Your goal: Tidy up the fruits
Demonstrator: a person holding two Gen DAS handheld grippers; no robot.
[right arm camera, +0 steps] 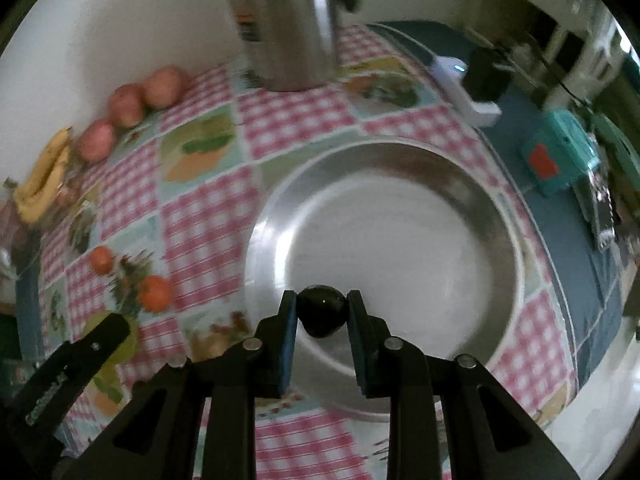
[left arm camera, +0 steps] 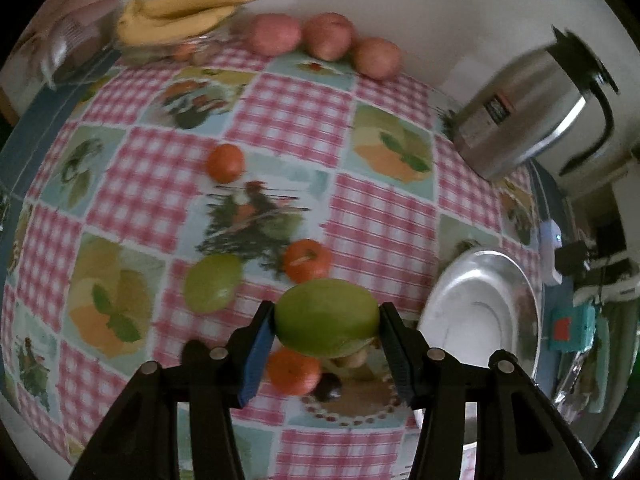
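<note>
My left gripper [left arm camera: 326, 310] is shut on a green apple [left arm camera: 326, 318] and holds it above the checked tablecloth. Beneath it lie a second green apple [left arm camera: 214, 282] and three oranges [left arm camera: 225, 163] [left arm camera: 307, 260] [left arm camera: 294, 370]. To the right sits a steel plate [left arm camera: 480, 320]. My right gripper [right arm camera: 321, 301] is shut on a small dark round fruit [right arm camera: 322, 318], over the near rim of the steel plate [right arm camera: 400, 240]. Against the wall stand three red apples [left arm camera: 328, 36] and a bunch of bananas [left arm camera: 180, 12]. The left gripper's black body [right arm camera: 80, 360] shows at lower left in the right wrist view.
A steel kettle [left arm camera: 532, 108] [right arm camera: 280, 20] stands by the wall behind the plate. A white device [right arm camera: 464, 84] and a teal box [right arm camera: 556, 160] lie on the blue strip beyond the cloth's right edge. A glass bowl [left arm camera: 80, 44] sits near the bananas.
</note>
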